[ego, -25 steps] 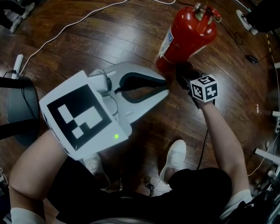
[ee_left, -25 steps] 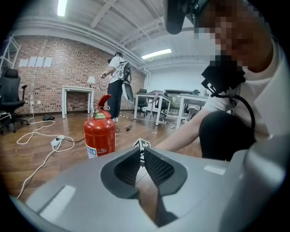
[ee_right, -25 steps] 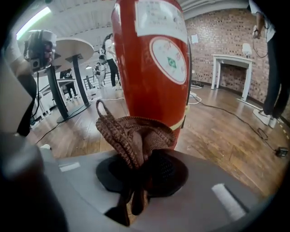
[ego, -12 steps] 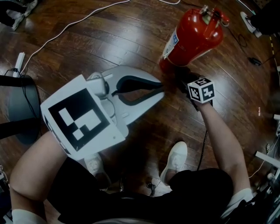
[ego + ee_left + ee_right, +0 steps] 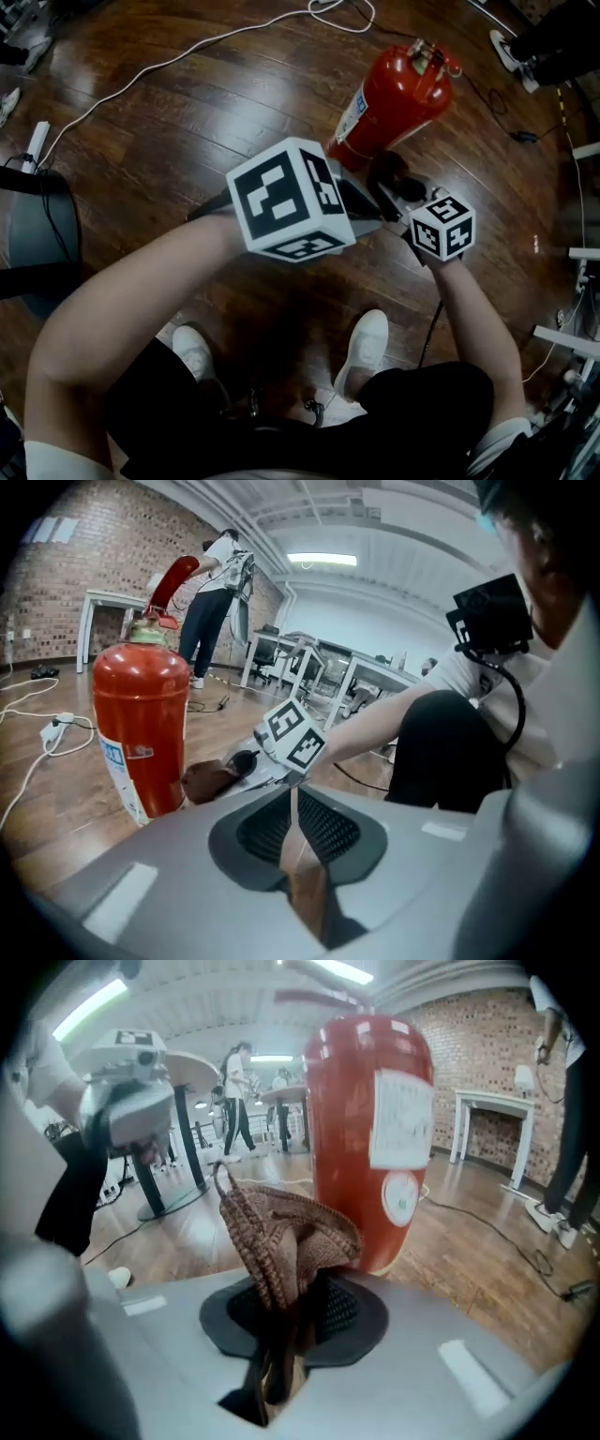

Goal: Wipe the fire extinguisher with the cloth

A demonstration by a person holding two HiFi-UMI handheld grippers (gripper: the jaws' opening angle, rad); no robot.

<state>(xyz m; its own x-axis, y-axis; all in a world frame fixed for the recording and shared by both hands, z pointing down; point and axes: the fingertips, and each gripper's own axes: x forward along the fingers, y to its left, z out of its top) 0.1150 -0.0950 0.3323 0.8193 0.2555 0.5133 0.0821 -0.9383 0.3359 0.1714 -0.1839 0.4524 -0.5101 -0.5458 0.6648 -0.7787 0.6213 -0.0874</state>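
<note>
Right now the red steel fire extinguisher (image 5: pixel 398 98) stands upright on the dark wooden plank floor (image 5: pixel 187 103), just ahead of the person's white shoes (image 5: pixel 368 343); the right gripper (image 5: pixel 286 1321) has its jaws clamped on the brown knitted cloth (image 5: pixel 291 1232), which bunches up out of the pads in a thick fold; seen from the left gripper view, that cloth sits low against the side of the cylinder near its base, though actual contact is hard to judge; the left gripper (image 5: pixel 292 794) is alongside, jaws pressed together with nothing between them, tips pointing toward the right gripper and the foot of the extinguisher; from the head view its black-and-white marker cube (image 5: pixel 286 199) covers most of it; a white cable (image 5: pixel 169 52) snakes across the floor behind, well apart from the action.
</note>
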